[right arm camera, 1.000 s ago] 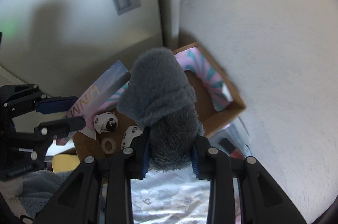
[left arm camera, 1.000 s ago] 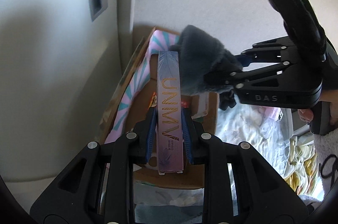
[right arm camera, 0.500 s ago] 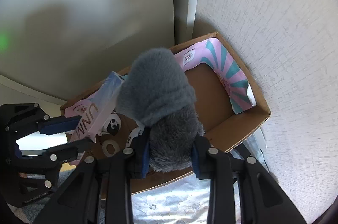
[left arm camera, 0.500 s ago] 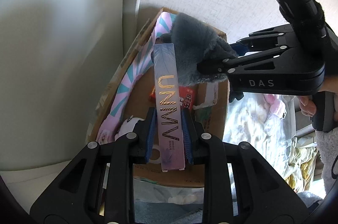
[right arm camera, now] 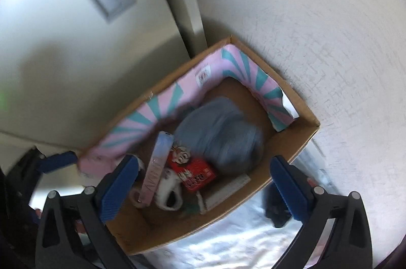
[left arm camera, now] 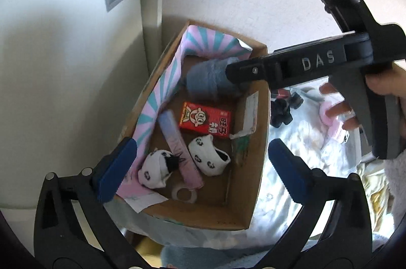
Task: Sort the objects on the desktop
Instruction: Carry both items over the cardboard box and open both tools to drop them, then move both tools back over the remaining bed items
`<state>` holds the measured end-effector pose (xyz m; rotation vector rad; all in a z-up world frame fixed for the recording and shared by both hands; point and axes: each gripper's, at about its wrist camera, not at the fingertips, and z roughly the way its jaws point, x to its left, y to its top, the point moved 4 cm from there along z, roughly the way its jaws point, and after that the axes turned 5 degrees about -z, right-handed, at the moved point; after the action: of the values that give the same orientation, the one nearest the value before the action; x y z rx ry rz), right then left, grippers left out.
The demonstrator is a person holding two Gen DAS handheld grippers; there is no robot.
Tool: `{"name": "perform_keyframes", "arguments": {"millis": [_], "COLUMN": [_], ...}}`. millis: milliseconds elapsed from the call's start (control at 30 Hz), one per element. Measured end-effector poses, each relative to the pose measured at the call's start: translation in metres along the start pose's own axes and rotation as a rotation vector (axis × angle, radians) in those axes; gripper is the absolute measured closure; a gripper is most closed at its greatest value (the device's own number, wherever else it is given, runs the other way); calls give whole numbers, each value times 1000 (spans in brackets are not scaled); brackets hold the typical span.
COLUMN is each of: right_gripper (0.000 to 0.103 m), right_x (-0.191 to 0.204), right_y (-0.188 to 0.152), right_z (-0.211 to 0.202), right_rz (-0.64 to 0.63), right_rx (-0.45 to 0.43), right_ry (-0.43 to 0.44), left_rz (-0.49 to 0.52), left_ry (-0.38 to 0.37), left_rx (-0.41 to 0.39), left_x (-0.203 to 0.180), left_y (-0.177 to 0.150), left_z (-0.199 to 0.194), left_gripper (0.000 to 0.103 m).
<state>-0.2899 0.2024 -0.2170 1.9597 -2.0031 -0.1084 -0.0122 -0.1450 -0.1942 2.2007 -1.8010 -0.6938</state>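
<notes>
Cardboard box [left arm camera: 256, 182], seen from the left wrist, holds the long UNNY carton [left arm camera: 177, 142] between two rolled socks, while the left gripper [left arm camera: 200, 167] jaws are opening with nothing between them. From the right wrist, the grey plush item [right arm camera: 223, 134] lies in the box, blurred (apparently just dropped), below the right gripper [right arm camera: 203, 189], jaws opening around nothing. Best lift both grippers straight up, clear of the box walls.
</notes>
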Motion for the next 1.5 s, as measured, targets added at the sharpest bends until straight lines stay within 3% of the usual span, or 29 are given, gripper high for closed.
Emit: {"name": "perform_keyframes", "arguments": {"millis": [233, 600, 733, 867, 1033, 1300, 1500], "right_gripper": [0, 0, 0, 0, 0, 0, 0], "right_x": [-11, -42, -58, -78, -111, -158, -179], "right_y": [-10, -30, -49, -79, -126, -207, -259], "right_z": [-12, -36, -51, -74, -118, -166, -166], "right_rz": [17, 124, 160, 211, 284, 440, 453], "right_rx": [-26, -100, -85, -59, -85, -93, -61], "right_ry": [-56, -73, -119, -141, -318, -355, -387], "left_rz": [41, 72, 93, 150, 224, 364, 484], "left_ry": [13, -7, -27, -37, -122, -234, -297], "left_rx": [2, -14, -29, -77, -109, 5, 87], "left_x": [-14, -26, -36, -54, -92, -170, -235], "left_y": [-11, -9, -3, 5, 16, 7, -35], "left_z": [15, -8, -16, -26, -36, -26, 6], "left_gripper": [0, 0, 0, 0, 0, 0, 0]}}
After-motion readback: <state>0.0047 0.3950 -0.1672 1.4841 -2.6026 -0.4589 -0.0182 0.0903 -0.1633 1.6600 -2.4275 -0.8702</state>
